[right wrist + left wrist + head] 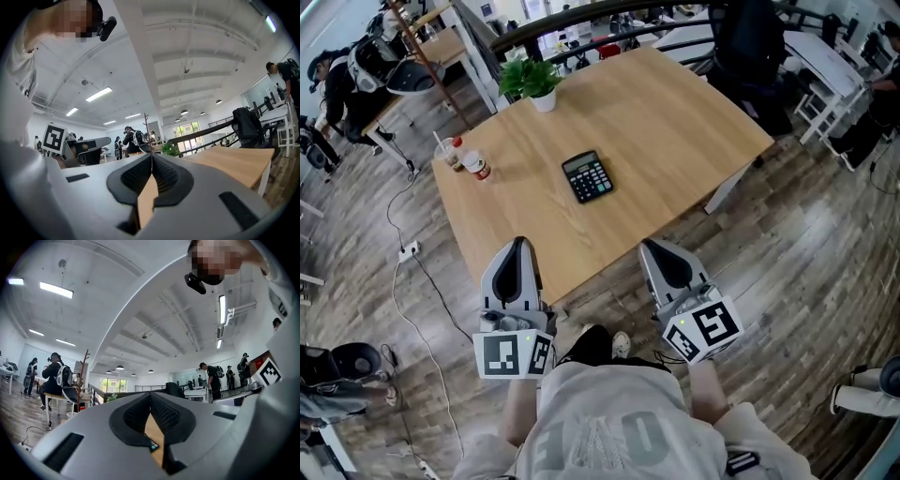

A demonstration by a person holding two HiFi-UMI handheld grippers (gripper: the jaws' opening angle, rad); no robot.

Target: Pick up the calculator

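A black calculator [586,176] lies flat near the middle of the wooden table [675,131]. Both grippers hover at the table's near edge, pointing towards it and apart from the calculator. My left gripper [521,242] is over the near left edge, its jaws shut with nothing between them. My right gripper [651,246] is just off the near edge to the right, also shut and holding nothing. In the left gripper view a corner of the calculator [152,445] shows through the gap below the closed tips [150,395]. The right gripper view shows closed tips [152,157] and the tabletop [234,164].
A potted plant [534,82] stands at the table's far edge. A plastic cup [447,150] and a can [478,169] stand at the left corner. A power strip [410,249] with cables lies on the floor at left. Other desks, chairs and people surround the table.
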